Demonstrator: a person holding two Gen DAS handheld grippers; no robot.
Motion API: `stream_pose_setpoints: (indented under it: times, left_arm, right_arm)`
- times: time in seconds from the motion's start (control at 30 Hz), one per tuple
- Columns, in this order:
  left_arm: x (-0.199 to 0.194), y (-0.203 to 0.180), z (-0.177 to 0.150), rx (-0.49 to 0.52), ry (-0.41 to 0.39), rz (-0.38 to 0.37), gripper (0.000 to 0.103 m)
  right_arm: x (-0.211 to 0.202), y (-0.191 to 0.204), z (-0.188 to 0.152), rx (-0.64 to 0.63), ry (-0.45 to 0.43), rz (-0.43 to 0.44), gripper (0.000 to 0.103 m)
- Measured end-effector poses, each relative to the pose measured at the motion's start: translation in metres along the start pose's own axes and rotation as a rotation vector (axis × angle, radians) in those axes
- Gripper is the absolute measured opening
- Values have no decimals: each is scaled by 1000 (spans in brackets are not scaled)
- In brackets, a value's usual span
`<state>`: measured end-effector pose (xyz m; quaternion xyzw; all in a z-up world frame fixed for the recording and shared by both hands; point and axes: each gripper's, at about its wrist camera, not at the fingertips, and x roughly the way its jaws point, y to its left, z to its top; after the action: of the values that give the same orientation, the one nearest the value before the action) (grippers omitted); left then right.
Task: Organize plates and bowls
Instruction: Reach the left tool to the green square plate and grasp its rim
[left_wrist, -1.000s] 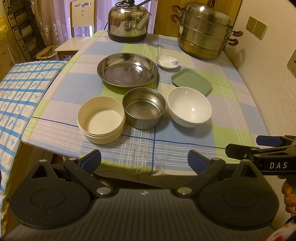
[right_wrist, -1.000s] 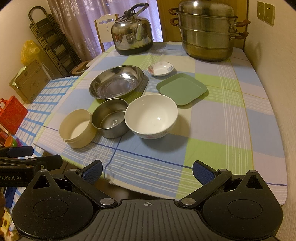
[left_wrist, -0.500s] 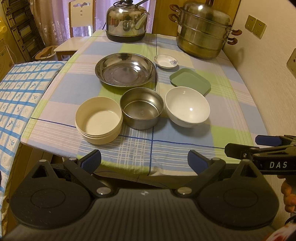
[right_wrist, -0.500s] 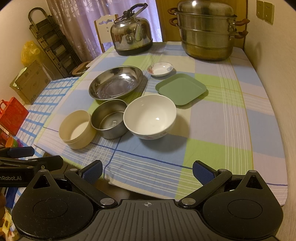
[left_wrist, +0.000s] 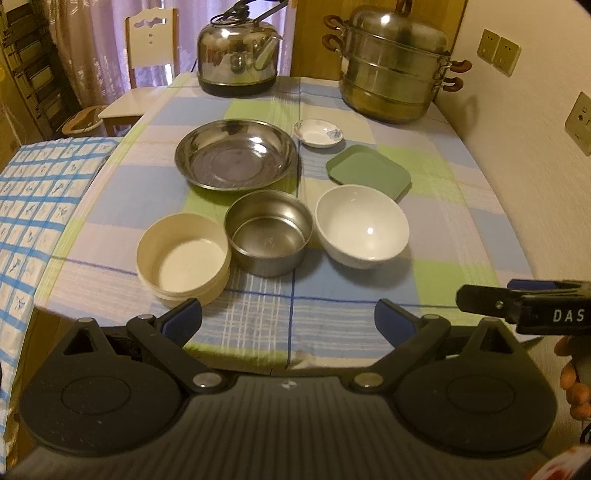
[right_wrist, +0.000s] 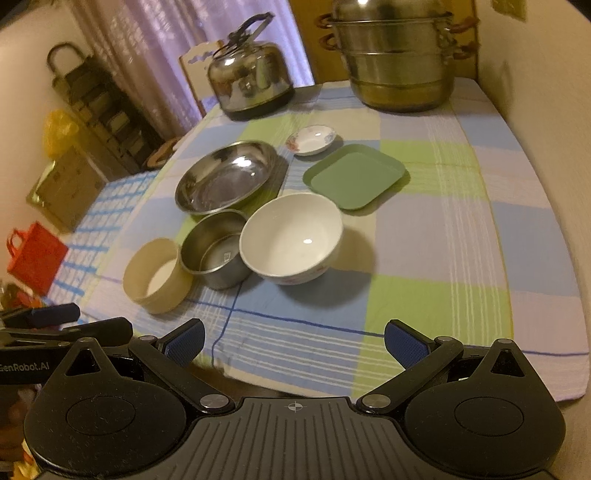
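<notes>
Nesting bowls next: both claws, left claw (left_wrist: 288, 319) and right claw (right_wrist: 294, 341), released; grip white bowl (right_wrist: 291, 238) rim squarely.

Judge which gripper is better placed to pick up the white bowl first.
Right, probably. The white bowl lies almost straight ahead of the open right gripper, while in the left view it sits off to the right of the open left gripper, behind which the cream bowl is nearer.
</notes>
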<state>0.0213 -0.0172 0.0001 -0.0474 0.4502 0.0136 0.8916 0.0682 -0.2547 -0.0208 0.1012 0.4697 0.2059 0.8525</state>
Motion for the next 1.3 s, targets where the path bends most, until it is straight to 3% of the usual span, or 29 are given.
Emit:
stream_pose_setpoints:
  times: [0.27, 0.5, 0.7, 0.83, 0.9, 0.97, 1.2, 1.3]
  left_arm:
    - [25, -4, 34, 60, -23, -83, 100]
    - [74, -7, 79, 135, -15, -146, 95]
    - [118, -7, 121, 190, -2, -186, 94]
    - [145, -9, 143, 218, 12, -210, 92]
    - [159, -10, 153, 223, 23, -226, 91]
    - [174, -11, 161, 223, 38, -237, 90]
    - [222, -21, 179, 225, 118, -281, 76]
    - [242, -26, 184, 225, 152, -293, 66]
  right_arm:
    - [0, -37, 9, 98, -49, 17, 103]
    - [13, -51, 24, 178, -111, -87, 103]
    - [35, -72, 52, 276, -123, -105, 103]
    - [52, -76, 73, 254, -143, -150, 102]
    - [63, -79, 83, 245, -141, -162, 98]
    - [78, -84, 93, 234, -122, -172, 85]
    - [120, -98, 120, 193, -111, -216, 72]
    - [135, -107, 129, 187, -115, -214, 63]
